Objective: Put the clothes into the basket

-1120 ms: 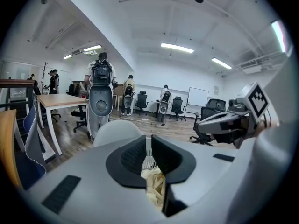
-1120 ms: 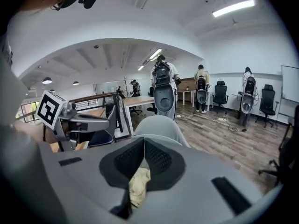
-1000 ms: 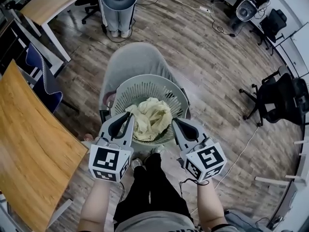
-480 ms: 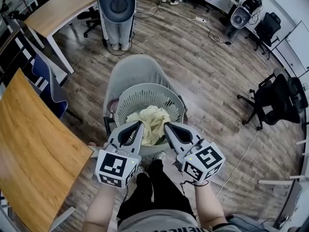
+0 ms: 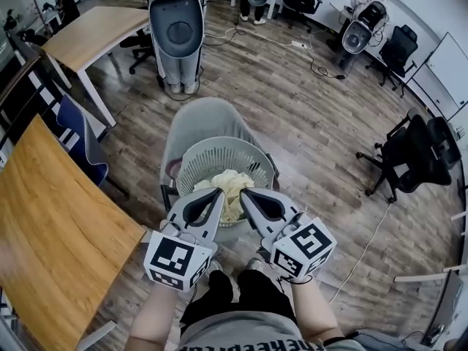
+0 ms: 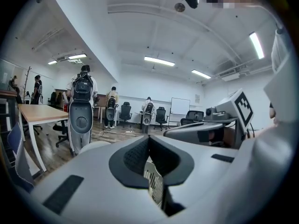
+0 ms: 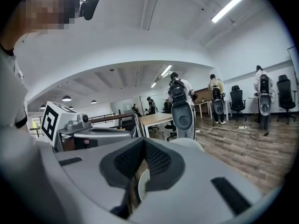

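Note:
A pale grey laundry basket (image 5: 196, 158) stands on a grey chair (image 5: 208, 115), with yellow clothes (image 5: 232, 183) lying inside it. In the head view my left gripper (image 5: 220, 191) and right gripper (image 5: 243, 193) hover side by side above the basket's near rim, tips almost touching each other. Both are shut with nothing between the jaws. In the left gripper view my left gripper (image 6: 148, 137) has its pads pressed together, and a strip of the basket (image 6: 154, 185) shows below them. The right gripper (image 7: 142, 141) looks the same in its own view.
A wooden table (image 5: 51, 218) lies close on the left, with a blue chair (image 5: 77, 134) beside it. A second table (image 5: 95, 31) and a standing person (image 5: 175, 28) are beyond the basket. Black office chairs (image 5: 417, 152) stand at the right, and a cable (image 5: 365, 240) runs over the floor.
Both grippers have lifted away from the basket and drawn together until their tips nearly meet. The clothes stay in the basket.

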`<action>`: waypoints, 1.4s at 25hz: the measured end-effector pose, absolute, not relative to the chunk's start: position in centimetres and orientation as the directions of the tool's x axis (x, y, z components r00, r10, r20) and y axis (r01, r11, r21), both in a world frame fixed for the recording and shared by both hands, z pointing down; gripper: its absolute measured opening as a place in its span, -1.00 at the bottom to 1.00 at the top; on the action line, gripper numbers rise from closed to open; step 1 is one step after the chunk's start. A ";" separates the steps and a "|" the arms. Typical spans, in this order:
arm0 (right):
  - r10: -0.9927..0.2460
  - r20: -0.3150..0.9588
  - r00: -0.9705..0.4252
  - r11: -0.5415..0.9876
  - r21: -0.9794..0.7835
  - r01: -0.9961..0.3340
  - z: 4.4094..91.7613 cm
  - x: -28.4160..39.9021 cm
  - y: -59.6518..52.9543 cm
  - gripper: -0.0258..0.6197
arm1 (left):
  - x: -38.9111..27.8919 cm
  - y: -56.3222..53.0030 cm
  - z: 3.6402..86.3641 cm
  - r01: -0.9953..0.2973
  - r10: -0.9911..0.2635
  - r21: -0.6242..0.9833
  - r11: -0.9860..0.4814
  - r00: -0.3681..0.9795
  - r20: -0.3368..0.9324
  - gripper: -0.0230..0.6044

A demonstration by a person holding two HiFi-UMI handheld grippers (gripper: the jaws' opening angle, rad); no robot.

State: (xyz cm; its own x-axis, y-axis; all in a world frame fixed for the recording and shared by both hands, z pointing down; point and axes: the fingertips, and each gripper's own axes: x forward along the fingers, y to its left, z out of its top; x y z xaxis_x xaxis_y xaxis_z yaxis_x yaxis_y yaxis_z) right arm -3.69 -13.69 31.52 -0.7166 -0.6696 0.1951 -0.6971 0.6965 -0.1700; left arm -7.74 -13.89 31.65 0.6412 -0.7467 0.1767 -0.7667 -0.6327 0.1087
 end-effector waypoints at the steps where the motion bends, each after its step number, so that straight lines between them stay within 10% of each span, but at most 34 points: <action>1: -0.668 0.187 -0.720 0.701 -0.169 -0.693 31.1 -3.7 -13.5 -0.89 | -7.6 -13.6 31.2 -0.765 -0.746 0.108 -0.635 0.643 0.171 -0.88; 35: -0.558 0.110 -0.823 0.818 -0.098 -0.567 26.8 -1.4 -8.5 -0.89 | -3.8 -8.2 26.1 -0.845 -0.842 0.066 -0.531 0.534 0.077 -0.88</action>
